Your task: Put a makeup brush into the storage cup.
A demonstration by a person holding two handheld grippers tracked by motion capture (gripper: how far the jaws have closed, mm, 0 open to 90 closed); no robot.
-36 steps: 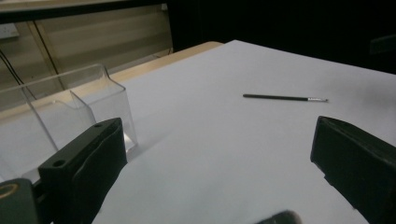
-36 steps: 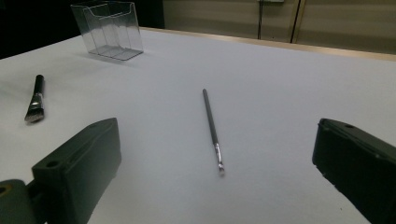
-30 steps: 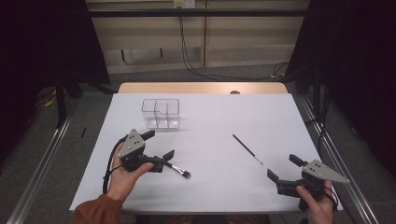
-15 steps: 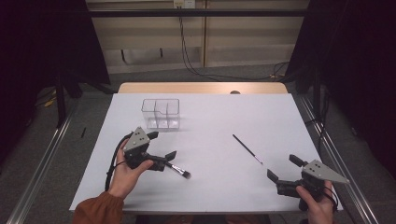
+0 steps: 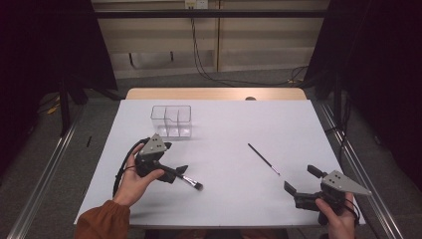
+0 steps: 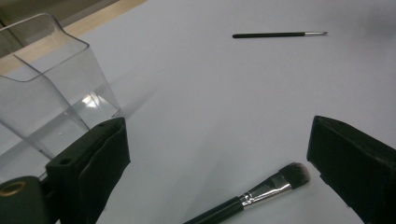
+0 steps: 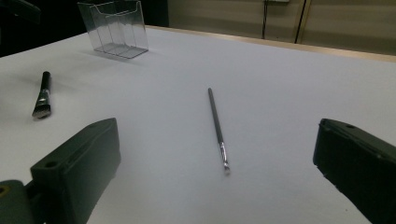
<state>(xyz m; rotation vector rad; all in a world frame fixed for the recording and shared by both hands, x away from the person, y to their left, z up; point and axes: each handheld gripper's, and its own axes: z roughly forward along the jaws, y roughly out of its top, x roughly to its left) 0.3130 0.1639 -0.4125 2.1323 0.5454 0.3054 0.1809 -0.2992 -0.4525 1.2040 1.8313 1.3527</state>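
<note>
A flat makeup brush with a black handle lies on the white table, bristles pointing right. My left gripper hovers over its handle end, open. In the left gripper view the brush lies low between the wide jaws, touching neither. A thin liner brush lies right of centre. My right gripper is open near the front right edge, with the thin brush ahead of it. A clear compartment organizer stands behind the left gripper.
The organizer stands close on the left of the left gripper's jaws. The table's wooden far edge and metal rails border the work area. Cables hang on the back wall.
My left gripper has shifted a little forward and right, over the flat brush's handle. The right gripper and both brushes have stayed in place.
</note>
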